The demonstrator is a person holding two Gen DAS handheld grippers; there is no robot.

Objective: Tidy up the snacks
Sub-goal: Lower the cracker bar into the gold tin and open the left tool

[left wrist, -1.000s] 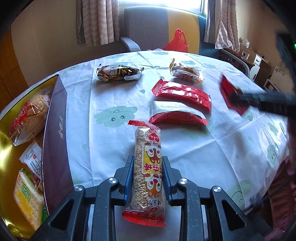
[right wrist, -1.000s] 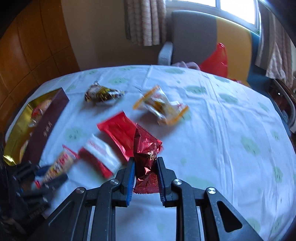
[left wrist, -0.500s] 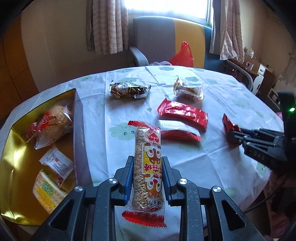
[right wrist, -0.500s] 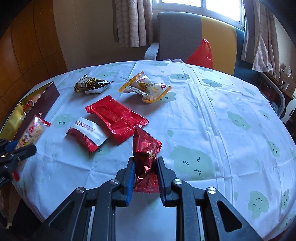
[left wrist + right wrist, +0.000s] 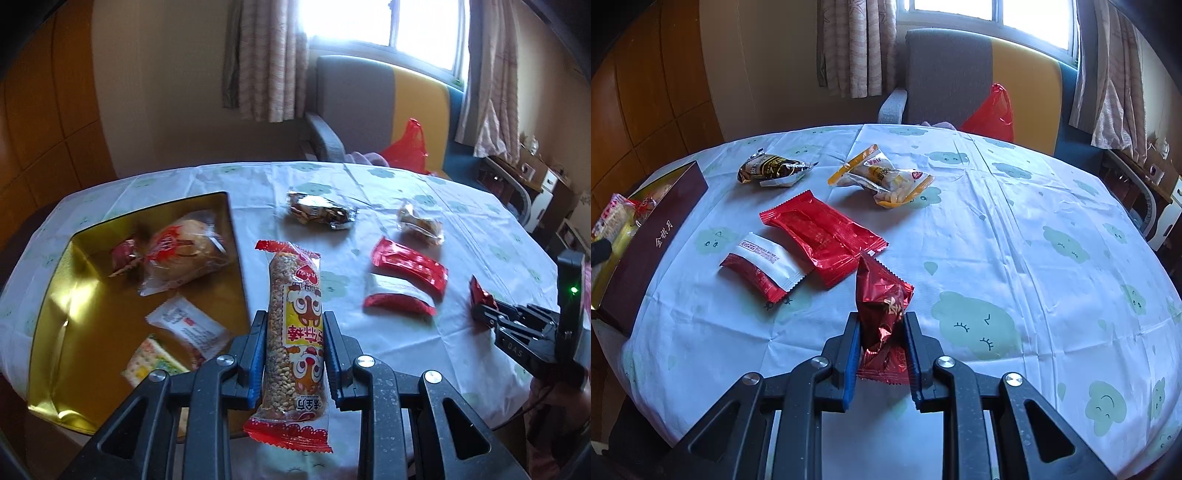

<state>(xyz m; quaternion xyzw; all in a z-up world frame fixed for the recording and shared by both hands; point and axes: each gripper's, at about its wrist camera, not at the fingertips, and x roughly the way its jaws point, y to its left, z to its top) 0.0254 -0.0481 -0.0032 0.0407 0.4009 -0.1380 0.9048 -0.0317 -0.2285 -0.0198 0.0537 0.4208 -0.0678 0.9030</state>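
Observation:
My left gripper [image 5: 294,325] is shut on a long clear puffed-grain bar [image 5: 293,325] with red ends, held above the table beside the gold box [image 5: 55,325]. That box holds a wrapped bun [image 5: 181,254], a small red candy, a white packet and a cracker pack. My right gripper [image 5: 882,326] is shut on a dark red foil snack [image 5: 882,306] over the tablecloth; it also shows as the right gripper [image 5: 484,314] at the right of the left wrist view. On the table lie a red packet [image 5: 822,230], a red-and-white packet [image 5: 762,269], a dark gold packet [image 5: 772,168] and a yellow-edged clear bag [image 5: 882,177].
A round table [image 5: 1034,229] with a cloud-print cloth fills both views. The box's maroon side [image 5: 653,240] stands at the left edge. Behind the table stands a grey and yellow armchair [image 5: 960,74] with a red plastic bag [image 5: 990,110]. Curtains and a window are at the back.
My left gripper has risen and swung left with the grain bar, so the gold box's inside now shows. The right gripper drifted slightly with its red foil snack, still held.

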